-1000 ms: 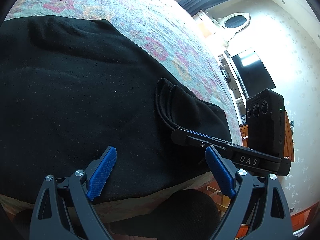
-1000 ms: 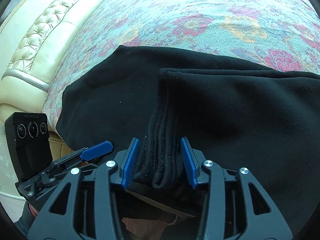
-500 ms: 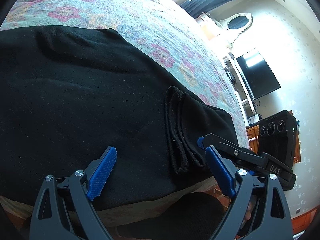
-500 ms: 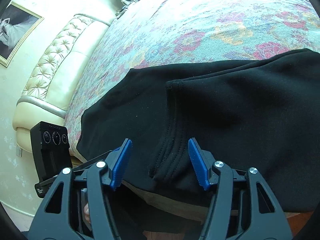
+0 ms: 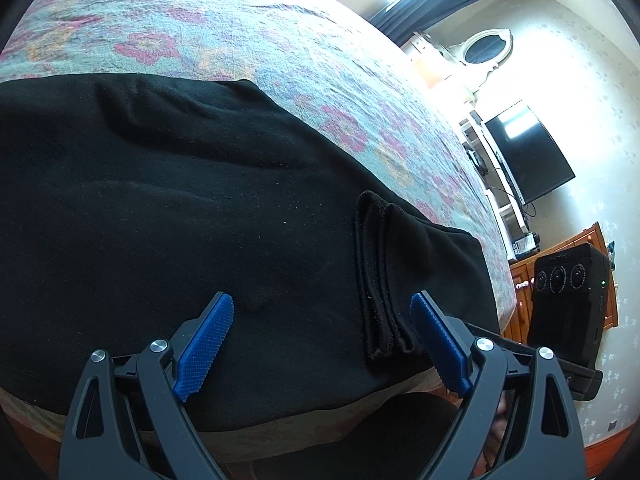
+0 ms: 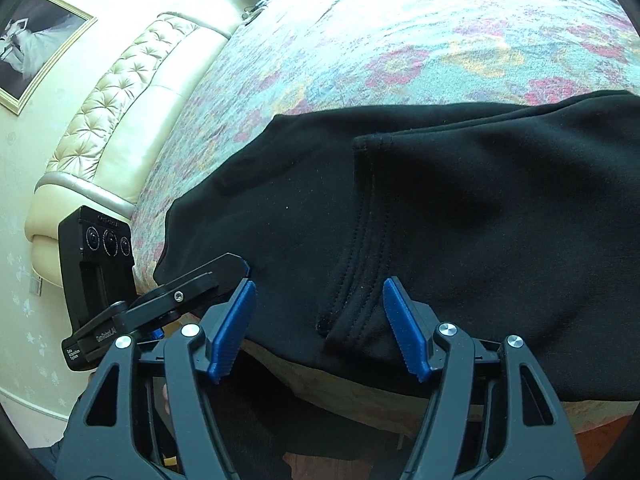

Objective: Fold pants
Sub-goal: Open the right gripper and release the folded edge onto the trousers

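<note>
A bedroom with pale, faintly patterned walls holds a wide bed under a floral bedspread of teal, pink and yellow, its weave showing again in the right wrist view. At one side of the bed stands a cream tufted leather headboard with a framed monochrome picture on the wall above it; at the other side a dark flat television screen hangs near an oval white-framed mirror and an orange-brown wooden cabinet. The black fleece pants lie folded on the bedspread at the near edge of the bed, spread broad and flat, with a stitched ribbed hem band lying on top of the lower layer; in the right wrist view that same band runs down toward the bed's edge across the dark cloth. The left gripper, black-framed with blue ridged pads, hovers over the near edge of the pants with its jaws spread wide and nothing between them; the hem band sits just inside its right pad. The right gripper is likewise spread apart, the hem band lying between its blue pads without either one touching it. Each camera catches the other gripper's black body beside the bed.
</note>
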A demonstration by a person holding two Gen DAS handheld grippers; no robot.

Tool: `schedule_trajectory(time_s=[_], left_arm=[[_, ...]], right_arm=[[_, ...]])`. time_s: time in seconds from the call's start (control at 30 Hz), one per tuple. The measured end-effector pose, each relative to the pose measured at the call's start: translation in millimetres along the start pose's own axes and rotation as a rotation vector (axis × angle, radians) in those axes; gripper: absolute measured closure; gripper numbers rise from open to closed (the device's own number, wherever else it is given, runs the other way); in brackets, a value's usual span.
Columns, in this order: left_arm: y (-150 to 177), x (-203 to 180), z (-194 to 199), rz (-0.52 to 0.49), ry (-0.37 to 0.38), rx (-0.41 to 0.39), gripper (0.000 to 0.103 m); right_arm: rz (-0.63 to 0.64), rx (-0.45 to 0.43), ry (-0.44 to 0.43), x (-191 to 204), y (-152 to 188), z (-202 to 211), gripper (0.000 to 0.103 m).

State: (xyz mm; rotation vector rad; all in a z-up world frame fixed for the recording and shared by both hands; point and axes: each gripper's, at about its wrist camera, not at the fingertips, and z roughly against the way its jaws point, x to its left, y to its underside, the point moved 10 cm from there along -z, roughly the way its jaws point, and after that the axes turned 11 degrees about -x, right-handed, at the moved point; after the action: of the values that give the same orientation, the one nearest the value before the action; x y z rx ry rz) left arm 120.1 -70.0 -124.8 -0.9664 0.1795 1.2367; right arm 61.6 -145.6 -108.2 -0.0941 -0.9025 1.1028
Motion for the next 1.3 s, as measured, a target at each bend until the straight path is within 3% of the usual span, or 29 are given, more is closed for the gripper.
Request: schedule_trajectory(time_s=[0.2,0.33,0.6,0.8,0.93,1.1,1.17,1.23,1.3], left_arm=[[-13.2,16.3,18.3,-0.020,-0.038,-0.031,0.014],[-27.0,42.5,44.4,0.005,-0.071,-0.074,0.014],[-44.2,127.7,111.2,0.103,-0.199,-0.185,0.014],[-67.3,196.5,162.1,0.189,-0.217,-0.266,0.014],[-81.1,247.8,179.0,0.188,-0.257,-0.270,0.014],[-79.6,276.4,154.5,0.286,-0.135,-0.176,0.014],[-85.0,274.1,150.4,0.289,-0.080,-0.192,0.014],[-89.3,267.9,144.4,0.339,0.023,-0.196,0.014],[-89.9,264.2,137.4,0.365,0.060,-0.186,0.012]], right_arm=[[0.108,-0.059,0.084,-3.8,-12.5,17.7,0.037],[0.103,-0.081,0.103,-14.4,-19.3,23.5,0.029],[0.079,-0.076,0.102,-16.1,-12.0,18.4,0.029],[0.067,-0.056,0.094,-10.8,-5.6,11.9,0.029],[0.069,-0.053,0.099,-8.8,-4.3,12.8,0.028],[0.060,-0.039,0.099,-5.5,-2.0,6.0,0.028],[0.063,-0.029,0.098,-3.1,0.6,3.1,0.028],[0.064,-0.019,0.095,-1.2,3.4,0.3,0.028],[0.064,-0.009,0.092,0.2,5.9,-2.3,0.028]])
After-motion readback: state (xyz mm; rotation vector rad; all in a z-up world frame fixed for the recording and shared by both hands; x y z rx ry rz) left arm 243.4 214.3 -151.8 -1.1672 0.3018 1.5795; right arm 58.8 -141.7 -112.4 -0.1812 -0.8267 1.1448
